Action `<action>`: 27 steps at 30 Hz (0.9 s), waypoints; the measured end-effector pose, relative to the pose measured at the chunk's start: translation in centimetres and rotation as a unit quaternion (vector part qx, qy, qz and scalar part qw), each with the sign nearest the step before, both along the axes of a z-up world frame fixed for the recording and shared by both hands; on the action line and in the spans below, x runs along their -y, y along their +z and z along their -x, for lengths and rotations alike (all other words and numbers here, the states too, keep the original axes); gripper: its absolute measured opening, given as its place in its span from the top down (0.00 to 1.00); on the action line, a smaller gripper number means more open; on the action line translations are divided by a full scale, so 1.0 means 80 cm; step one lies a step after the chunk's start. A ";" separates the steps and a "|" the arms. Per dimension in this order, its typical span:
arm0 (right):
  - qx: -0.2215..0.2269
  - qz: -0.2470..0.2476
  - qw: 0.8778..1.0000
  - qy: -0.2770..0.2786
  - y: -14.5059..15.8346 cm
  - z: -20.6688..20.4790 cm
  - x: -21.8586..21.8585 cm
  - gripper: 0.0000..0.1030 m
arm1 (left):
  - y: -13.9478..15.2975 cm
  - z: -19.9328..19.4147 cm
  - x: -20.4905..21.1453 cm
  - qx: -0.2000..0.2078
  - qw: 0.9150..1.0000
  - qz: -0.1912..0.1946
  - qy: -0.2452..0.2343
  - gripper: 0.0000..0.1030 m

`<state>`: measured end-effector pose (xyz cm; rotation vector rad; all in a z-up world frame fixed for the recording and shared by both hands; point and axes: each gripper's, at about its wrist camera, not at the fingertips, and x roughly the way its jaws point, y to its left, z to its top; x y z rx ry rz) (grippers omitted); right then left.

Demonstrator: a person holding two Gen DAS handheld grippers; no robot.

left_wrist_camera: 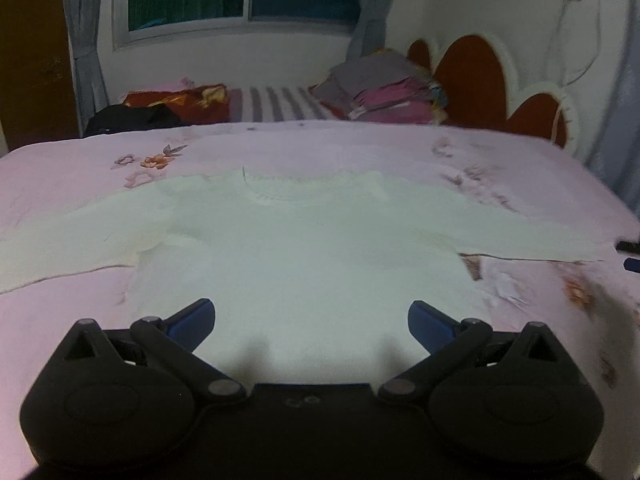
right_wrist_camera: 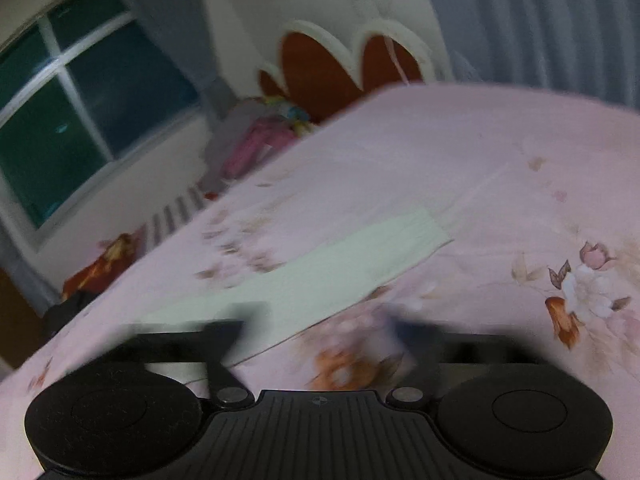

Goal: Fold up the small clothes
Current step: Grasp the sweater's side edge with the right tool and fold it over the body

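Left claw [left_wrist_camera: 311, 318] wide open over white sweater [left_wrist_camera: 304, 248], nothing held

Blurred and cut-off parts

The right gripper [right_wrist_camera: 320, 332] is smeared by motion, so the stand of its jaws cannot be read. The white sweater [left_wrist_camera: 304, 248] is covered at its hem by the left gripper [left_wrist_camera: 311, 318], and one sleeve is cut by the picture's edge.

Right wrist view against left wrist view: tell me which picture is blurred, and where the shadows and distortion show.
Right wrist view: heavily motion-smeared; the right claw and the white top's sleeve are streaked, the horizon tilted. Left wrist view: mostly sharp on the left claw and white top, smear only at the right edge; soft finger shadows on the hem; the fisheye bows the bed.
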<state>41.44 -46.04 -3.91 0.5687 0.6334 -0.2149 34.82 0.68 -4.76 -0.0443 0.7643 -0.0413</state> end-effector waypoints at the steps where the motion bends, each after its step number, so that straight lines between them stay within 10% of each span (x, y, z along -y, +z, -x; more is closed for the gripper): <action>1: -0.009 -0.017 1.000 -0.012 -0.012 -0.014 0.020 0.68 | -0.003 -0.011 0.005 -0.005 1.000 -0.001 0.004 0.00; 13: -0.023 -0.129 0.989 -0.074 -0.102 -0.076 0.143 0.68 | -0.026 -0.090 0.047 -0.041 0.999 -0.010 0.029 0.00; 17: -0.013 -0.122 0.990 -0.072 -0.103 -0.079 0.148 0.69 | -0.025 -0.096 0.050 -0.046 0.998 -0.007 0.032 0.00; 20: -0.032 -0.091 0.992 -0.078 -0.103 -0.084 0.148 0.98 | -0.022 -0.099 0.043 -0.047 0.998 0.020 0.033 0.00; 27: -0.032 -0.048 0.997 -0.046 -0.080 -0.095 0.120 0.98 | -0.018 -0.095 0.002 -0.039 0.998 0.028 0.050 0.00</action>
